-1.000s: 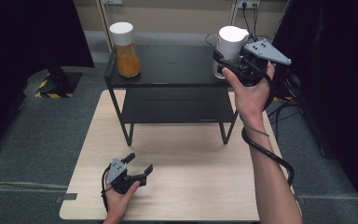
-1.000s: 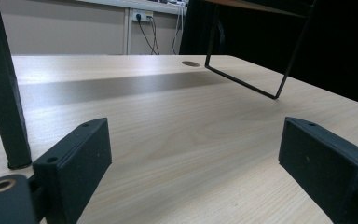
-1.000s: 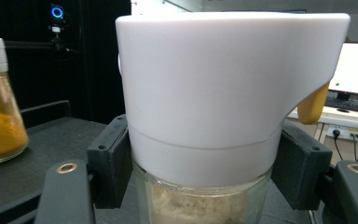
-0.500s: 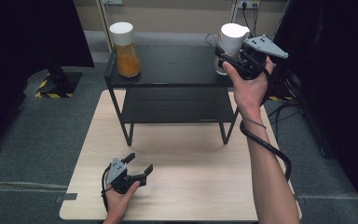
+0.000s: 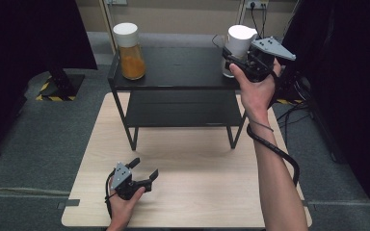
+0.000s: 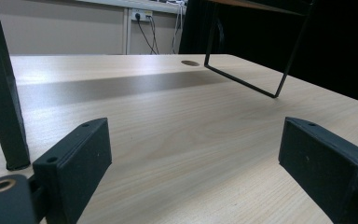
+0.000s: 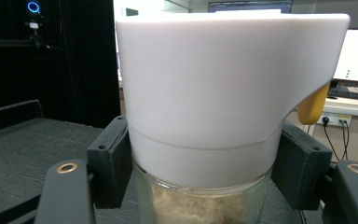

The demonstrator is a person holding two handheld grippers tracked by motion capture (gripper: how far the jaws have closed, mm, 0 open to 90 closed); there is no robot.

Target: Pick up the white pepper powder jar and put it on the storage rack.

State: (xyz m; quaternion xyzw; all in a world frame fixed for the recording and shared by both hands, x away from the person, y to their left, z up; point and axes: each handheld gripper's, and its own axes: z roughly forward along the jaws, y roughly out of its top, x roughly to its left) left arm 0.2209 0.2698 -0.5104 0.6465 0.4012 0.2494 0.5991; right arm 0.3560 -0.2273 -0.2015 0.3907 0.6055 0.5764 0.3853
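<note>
Above the black shelf [image 5: 183,72], right tongs [image 5: 235,60] level, pinching the white-lidded jar [image 5: 238,45]; left tongs [image 5: 144,171] spread, low over the table [image 5: 197,163].

Light wooden rectangular table [image 5: 192,192] on grey carpeted floor [image 5: 38,125]. Standing on the table's far half — a black metal two-tier shelf rack [image 5: 173,72] with thin legs, feet planted on the wood. On the rack's top tier, at the left end, a clear glass jar of orange powder with a white lid [image 5: 129,50]; at the right end, a clear glass jar of pale beige powder with a tall white lid [image 7: 228,93]. Lower tier bare. On the table's near left part, resting on the wood, a black two-jaw left gripper [image 5: 142,174], jaws spread apart.
</note>
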